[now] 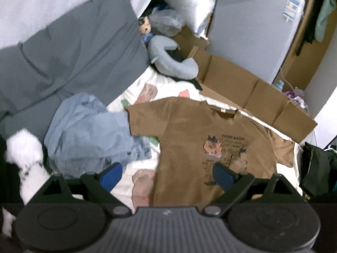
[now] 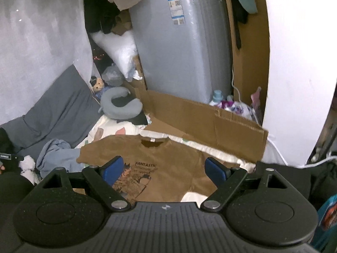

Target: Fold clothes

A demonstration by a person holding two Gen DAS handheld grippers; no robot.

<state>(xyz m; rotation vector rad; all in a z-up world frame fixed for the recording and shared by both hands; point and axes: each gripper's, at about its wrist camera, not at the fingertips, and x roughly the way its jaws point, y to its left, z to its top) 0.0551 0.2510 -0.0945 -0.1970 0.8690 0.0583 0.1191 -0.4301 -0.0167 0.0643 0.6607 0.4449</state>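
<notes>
Shirt laid flat: brown T-shirt (image 1: 189, 139) is lying face up on the bed sheet (image 1: 139, 88), collar away from both claws, printed graphic showing, both sleeves spread out. Left claw (image 1: 167, 176) is hovering above the lower body of the shirt, jaws standing wide, nothing between them. Right claw (image 2: 164, 171) is hovering over the graphic, jaws likewise released and empty. Blue garment (image 1: 88, 130) is lying crumpled to the left of the left claw, touching the near sleeve; cardboard box (image 1: 248, 92) is sitting beyond the collar.

Judgement: step in hand is the approach before the first fold; no fabric is gripped yet. Next move is probably calling for each claw to drop to an edge or sleeve and pinch one layer cleanly, keeping clear of the blue garment.
</notes>
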